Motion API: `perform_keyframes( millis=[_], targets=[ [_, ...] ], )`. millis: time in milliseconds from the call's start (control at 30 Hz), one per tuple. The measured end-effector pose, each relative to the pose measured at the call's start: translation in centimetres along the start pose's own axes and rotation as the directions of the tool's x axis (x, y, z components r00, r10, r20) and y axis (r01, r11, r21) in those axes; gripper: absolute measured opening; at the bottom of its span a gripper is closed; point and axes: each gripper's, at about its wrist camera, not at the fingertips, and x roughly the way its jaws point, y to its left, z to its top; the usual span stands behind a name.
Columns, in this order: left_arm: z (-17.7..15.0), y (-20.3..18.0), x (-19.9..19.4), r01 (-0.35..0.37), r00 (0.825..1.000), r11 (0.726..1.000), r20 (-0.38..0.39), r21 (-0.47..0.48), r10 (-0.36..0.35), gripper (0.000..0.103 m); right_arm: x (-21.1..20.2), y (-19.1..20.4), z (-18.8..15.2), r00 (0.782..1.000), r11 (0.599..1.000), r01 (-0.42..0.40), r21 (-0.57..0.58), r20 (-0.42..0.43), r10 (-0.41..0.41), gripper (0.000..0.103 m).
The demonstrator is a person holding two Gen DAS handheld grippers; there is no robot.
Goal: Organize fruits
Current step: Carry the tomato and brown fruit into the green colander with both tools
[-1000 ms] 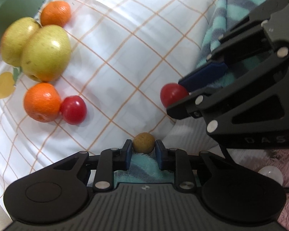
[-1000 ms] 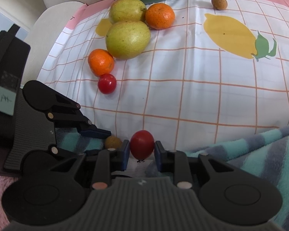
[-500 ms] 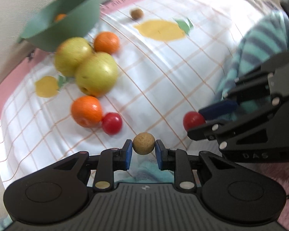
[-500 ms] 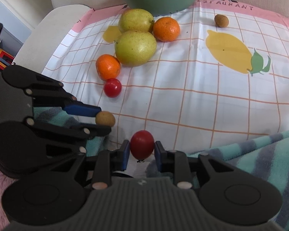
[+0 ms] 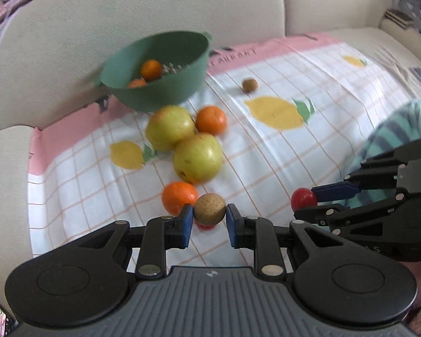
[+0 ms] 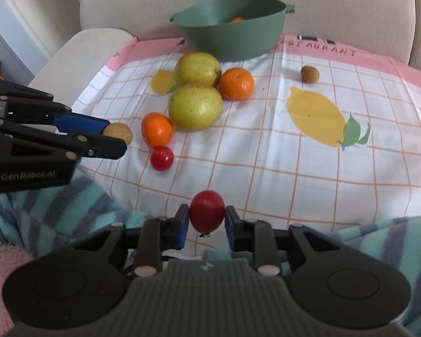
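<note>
Both claws have risen: our left claw (image 5: 209, 218) stays clamped on the brown fruit (image 5: 209, 208), our right claw (image 6: 206, 222) on the cherry tomato (image 6: 206, 211); both are ready for the green bowl (image 6: 230, 32) beyond.

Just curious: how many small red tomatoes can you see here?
2: one small red tomato between the right gripper's fingers, one small red tomato on the cloth beside an orange. The bowl could hide more.

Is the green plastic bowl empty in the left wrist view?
No: the green plastic bowl holds at least two orange tangerines, visible over its tilted rim.
</note>
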Motion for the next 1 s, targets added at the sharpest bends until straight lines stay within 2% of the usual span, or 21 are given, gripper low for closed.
perform_keyframes(
  millis=[267, 533, 867, 1000],
  targets=[
    [2.8, 1.5, -1.4, -0.019, 0.998, 0.999, 0.061, -0.046, 0.022, 0.028, -2.1, -0.3, 3.3, 0.994, 0.999, 0.024, -0.044, 0.111, -0.018, 0.024],
    [5.9, 5.0, -2.0, 0.045, 0.991, 0.986, 0.129, -0.159, -0.024, 0.028, -2.9, -0.1, 9.3, 0.980, 0.991, 0.029, -0.134, 0.200, -0.002, 0.024],
    [11.7, 9.4, 0.6, 0.148, 0.980, 0.953, 0.167, -0.264, -0.106, 0.028, 0.3, -0.3, 16.4, 0.973, 0.974, 0.065, -0.216, 0.229, -0.015, 0.024],
    [13.8, 10.2, 2.9, 0.143, 0.984, 0.949, 0.144, -0.281, -0.105, 0.028, 2.0, -0.8, 19.0, 0.973, 0.968, 0.085, -0.235, 0.227, -0.030, 0.024]
  ],
)
